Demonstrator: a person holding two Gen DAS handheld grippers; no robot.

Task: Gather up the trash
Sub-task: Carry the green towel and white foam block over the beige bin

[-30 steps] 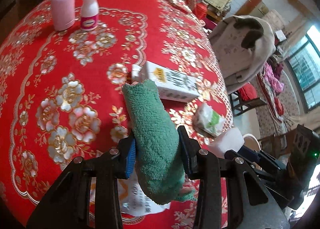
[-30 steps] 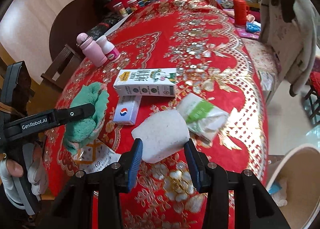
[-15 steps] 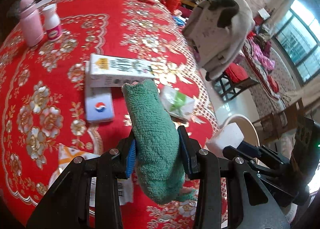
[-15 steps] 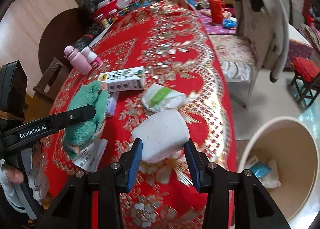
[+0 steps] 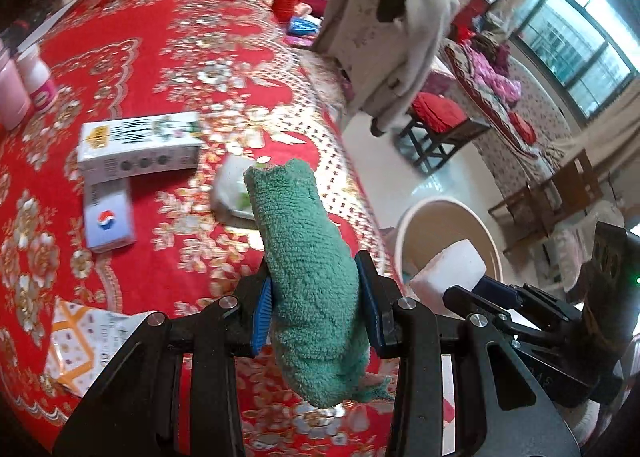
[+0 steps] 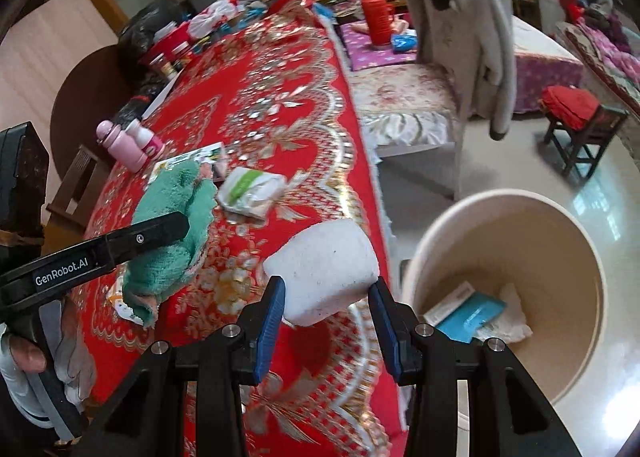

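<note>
My left gripper [image 5: 316, 309] is shut on a rolled green cloth [image 5: 304, 257], held above the red table's near edge; the cloth also shows in the right wrist view [image 6: 172, 233]. My right gripper [image 6: 326, 307] is shut on a white foam block [image 6: 324, 265], held over the table's right edge beside the beige trash bin [image 6: 580, 353]. The bin holds a blue packet and white paper. On the table lie a white-green wrapper [image 6: 252, 193], a milk carton [image 5: 138, 145], a blue-white box [image 5: 108, 217] and a printed paper [image 5: 80, 341].
A pink bottle [image 6: 120, 145] and a white bottle [image 6: 146, 139] stand at the table's left. A chair draped with a grey coat [image 6: 468, 29] stands beyond the bin. A red stool [image 6: 576, 117] is on the floor. Clutter lines the table's far end.
Both grippers have swung right toward the table's edge. The bin has come fully into the right wrist view, close beside the foam block. Both grips are unchanged.
</note>
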